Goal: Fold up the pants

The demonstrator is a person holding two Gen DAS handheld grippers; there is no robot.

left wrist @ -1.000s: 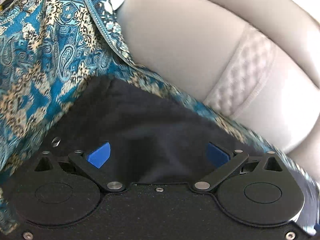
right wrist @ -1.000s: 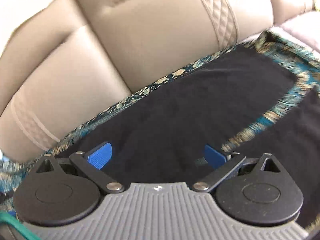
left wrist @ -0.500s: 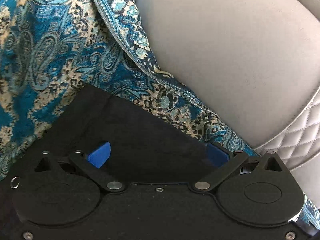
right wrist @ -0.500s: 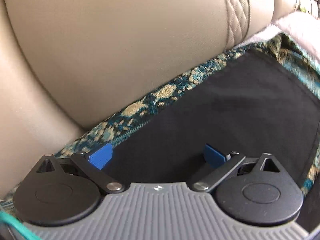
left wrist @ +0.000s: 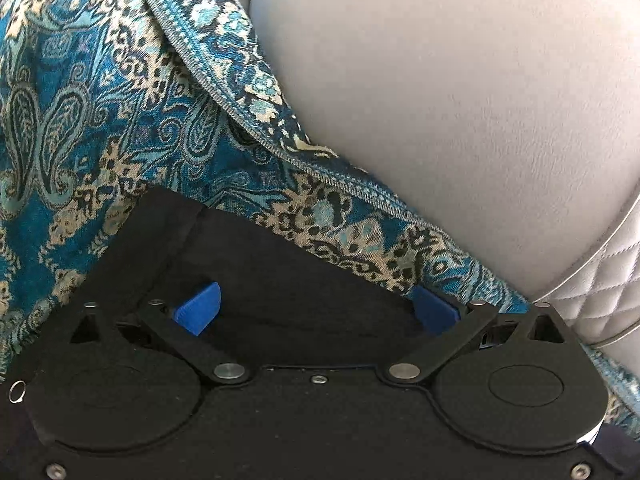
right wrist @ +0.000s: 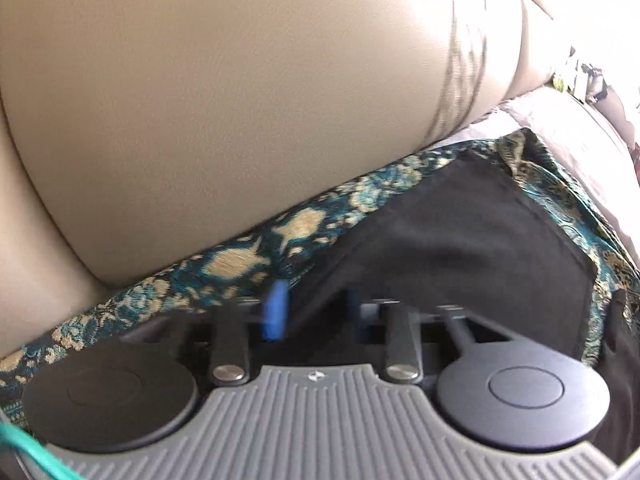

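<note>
The black fabric pants (left wrist: 304,280) lie flat on a teal paisley woven throw (left wrist: 100,120), directly under both tools. The left gripper (left wrist: 316,306) rests spread wide on their edge, likely poised to pinch. The right gripper (right wrist: 312,312) has its blue pads (right wrist: 275,310) nearly together over the hem; whether cloth is caught I cannot tell.

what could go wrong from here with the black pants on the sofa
1. The right hand-held gripper has its jaws nearly together at the very edge of the black pants; it may grip only one thin layer, or catch the patterned throw beside that edge.
2. The left hand-held gripper is wide open over the black pants, so only one side may lift and the fold could skew.
</note>
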